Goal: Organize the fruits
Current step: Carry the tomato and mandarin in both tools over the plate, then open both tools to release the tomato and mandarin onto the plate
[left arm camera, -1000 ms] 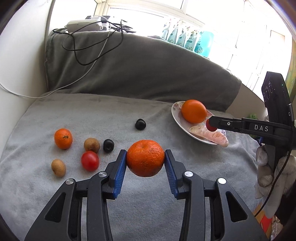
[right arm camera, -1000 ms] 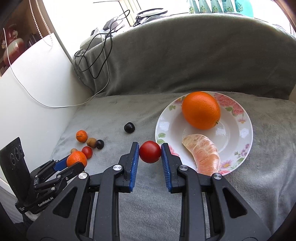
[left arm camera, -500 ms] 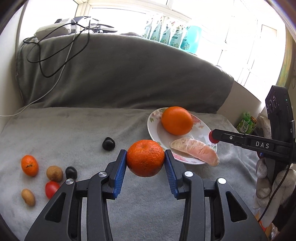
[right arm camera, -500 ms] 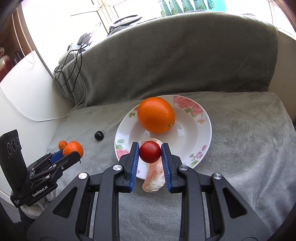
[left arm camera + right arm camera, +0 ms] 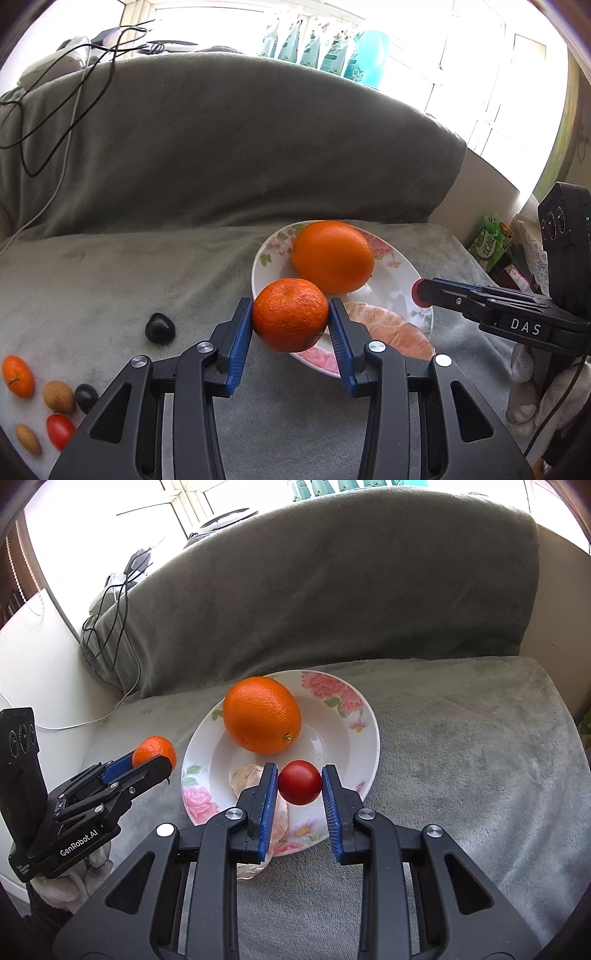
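I am bringing both grippers in over the plate: my right gripper is pinching the tomato above it, my left gripper is pinching the mandarin at its rim, both nearly ready to drop.

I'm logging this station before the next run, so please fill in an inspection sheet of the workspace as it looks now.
Surface: grey blanket over seat and backrest.
Job's things: floral plate holding large orange and peeled segment; seven small fruits loose on the blanket, among them dark fruit.
Clutter: nothing seen on the blanket.
Grippers: left gripper shut on mandarin; right gripper shut on cherry tomato, over the plate.
Cables: black and white cables draped over the backrest.
Surroundings: packets on the windowsill.
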A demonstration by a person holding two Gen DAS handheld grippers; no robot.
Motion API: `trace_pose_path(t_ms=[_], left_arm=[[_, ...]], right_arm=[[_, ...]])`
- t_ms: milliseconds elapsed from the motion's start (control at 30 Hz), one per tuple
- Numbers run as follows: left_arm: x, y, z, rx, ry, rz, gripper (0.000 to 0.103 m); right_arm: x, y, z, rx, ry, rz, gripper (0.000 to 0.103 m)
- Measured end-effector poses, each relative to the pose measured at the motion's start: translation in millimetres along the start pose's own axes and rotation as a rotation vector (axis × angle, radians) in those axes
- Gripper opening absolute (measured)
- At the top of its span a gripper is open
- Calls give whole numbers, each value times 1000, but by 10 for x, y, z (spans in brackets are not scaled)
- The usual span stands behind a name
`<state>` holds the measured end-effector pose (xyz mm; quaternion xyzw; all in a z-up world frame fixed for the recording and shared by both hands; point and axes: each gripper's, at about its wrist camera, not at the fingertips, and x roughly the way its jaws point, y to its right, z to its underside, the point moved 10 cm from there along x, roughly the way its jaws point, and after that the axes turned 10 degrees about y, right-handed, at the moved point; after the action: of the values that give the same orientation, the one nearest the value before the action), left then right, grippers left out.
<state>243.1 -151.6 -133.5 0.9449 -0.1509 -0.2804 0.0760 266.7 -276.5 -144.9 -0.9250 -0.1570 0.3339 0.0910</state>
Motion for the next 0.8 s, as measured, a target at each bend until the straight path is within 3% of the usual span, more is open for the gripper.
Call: trace_pose_path(t_ms=[700,800], left_arm=[[159,11,35,11,-33,-3,40],[134,43,11,15,-17,10,52]], right_arm=[[115,64,-68,-4,-2,21,26],[117,61,-69,-1,-1,21,31]])
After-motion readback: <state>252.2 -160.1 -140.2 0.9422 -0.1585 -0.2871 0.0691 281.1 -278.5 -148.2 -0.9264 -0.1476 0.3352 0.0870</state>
